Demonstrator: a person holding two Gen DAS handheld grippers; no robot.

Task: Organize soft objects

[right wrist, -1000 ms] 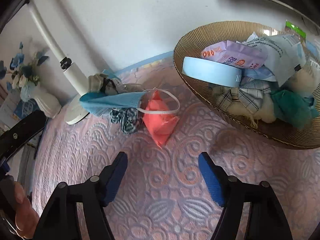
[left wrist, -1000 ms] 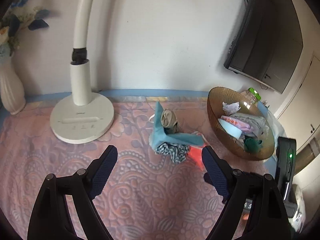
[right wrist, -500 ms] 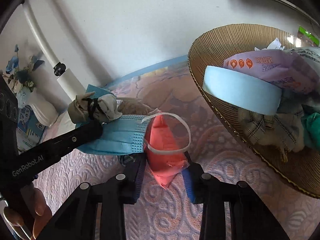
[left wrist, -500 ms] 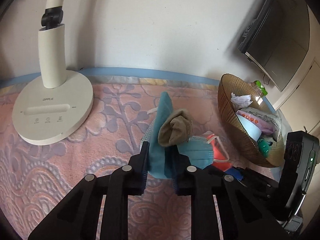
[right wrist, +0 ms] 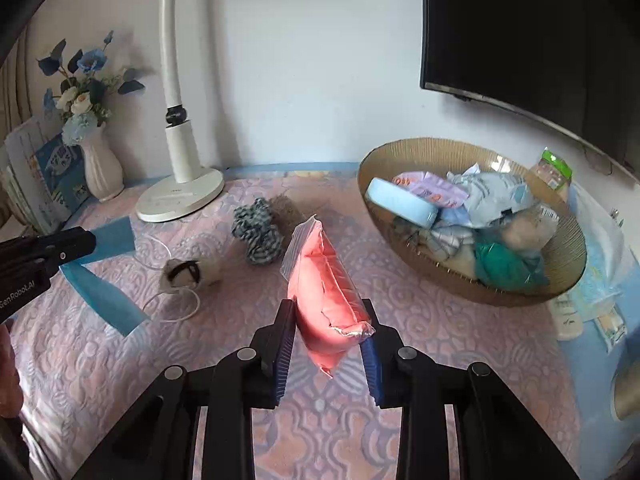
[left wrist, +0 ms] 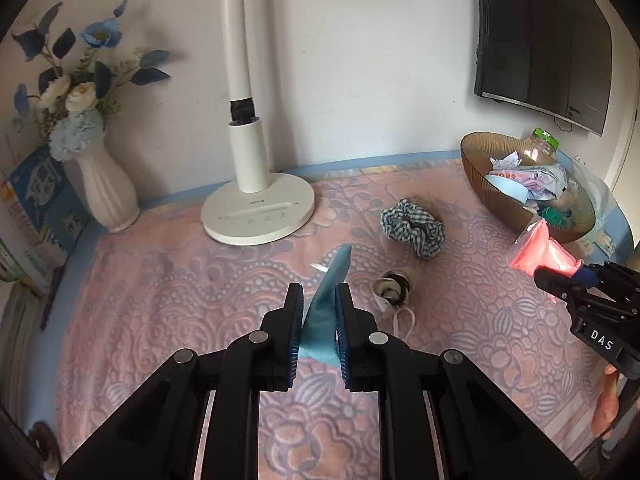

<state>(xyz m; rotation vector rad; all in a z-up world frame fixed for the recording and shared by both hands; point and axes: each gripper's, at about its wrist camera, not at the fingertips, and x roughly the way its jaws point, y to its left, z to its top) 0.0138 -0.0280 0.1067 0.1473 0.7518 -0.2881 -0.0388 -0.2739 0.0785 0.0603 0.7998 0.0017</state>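
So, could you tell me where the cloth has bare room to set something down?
Bare patches: in front of the lamp base toward the vase, and the near cloth below both grippers. Crowded: the bowl, heaped, and the middle, with the checked scrunchie and small sock bundle.

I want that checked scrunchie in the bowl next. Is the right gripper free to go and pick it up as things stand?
Probably not yet. The scrunchie lies in the open on the cloth with nothing over it, but the right gripper is shut on the pink pouch, which would likely have to go into the bowl first.
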